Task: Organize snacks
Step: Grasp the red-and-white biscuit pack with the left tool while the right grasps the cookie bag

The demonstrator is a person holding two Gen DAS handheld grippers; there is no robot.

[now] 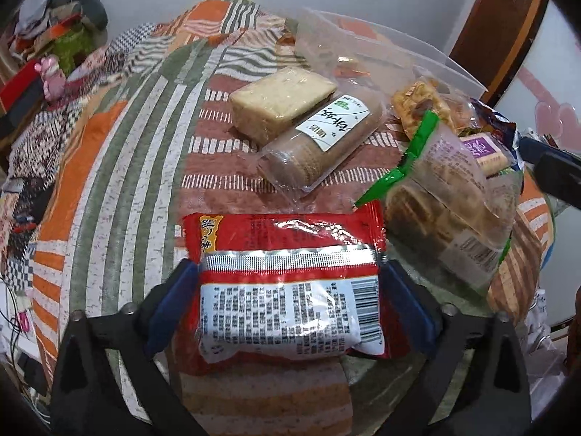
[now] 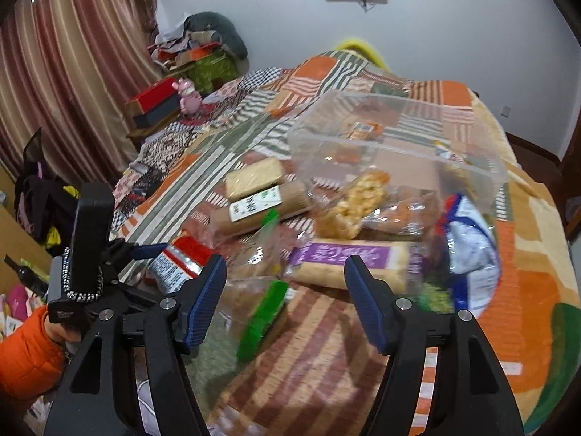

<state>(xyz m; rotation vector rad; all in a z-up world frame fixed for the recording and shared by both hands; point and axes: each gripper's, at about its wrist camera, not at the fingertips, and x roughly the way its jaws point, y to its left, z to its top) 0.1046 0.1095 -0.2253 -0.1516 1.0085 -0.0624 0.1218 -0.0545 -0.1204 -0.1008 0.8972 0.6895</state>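
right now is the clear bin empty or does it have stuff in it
Not empty. Through the clear bin walls, at least one small orange-wrapped snack lies on its floor; most of the bin looks unfilled.

Your left claw [image 1: 288, 283] is closed on the red packet [image 1: 287, 283], one blue pad pressing each side, its white printed back and barcode facing you. Beyond it, on the patchwork cover [image 1: 138, 138], a pale block [image 1: 281, 100] lies touching a brown biscuit roll [image 1: 319, 138] with a white label. To the right sits a green-edged clear bag [image 1: 446, 189] of baked pieces, with a nut bar [image 1: 421, 105] and a purple-labelled pack [image 1: 484, 150] behind it. A clear tub [image 1: 381, 43] stands further back. Your right claw [image 1: 552, 170] shows at the right edge, too little of it visible to judge.
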